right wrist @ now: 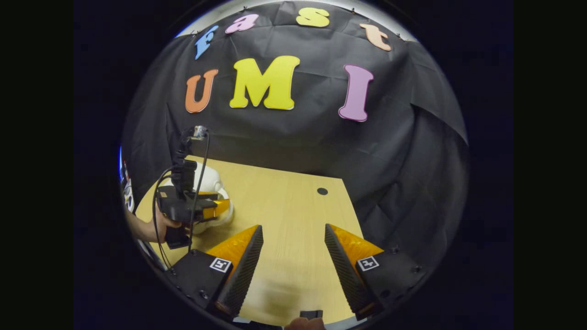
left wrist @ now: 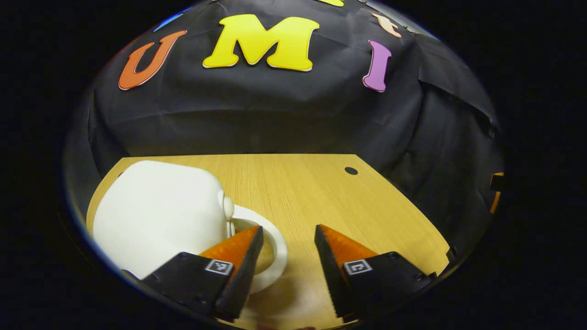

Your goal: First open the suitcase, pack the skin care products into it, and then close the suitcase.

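Wooden table (left wrist: 298, 192), white rounded suitcase (left wrist: 156, 215) closed, looped handle.

Both views face the wall across the shared table (left wrist: 293, 192), the left nearer.

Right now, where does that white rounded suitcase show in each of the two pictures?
Left gripper view: the white suitcase sits large at lower left, its looped handle beside the left tool.
Right gripper view: the same suitcase is small at middle left, partly behind the left tool.
Shared landmark: the dark round hole in the wooden table.
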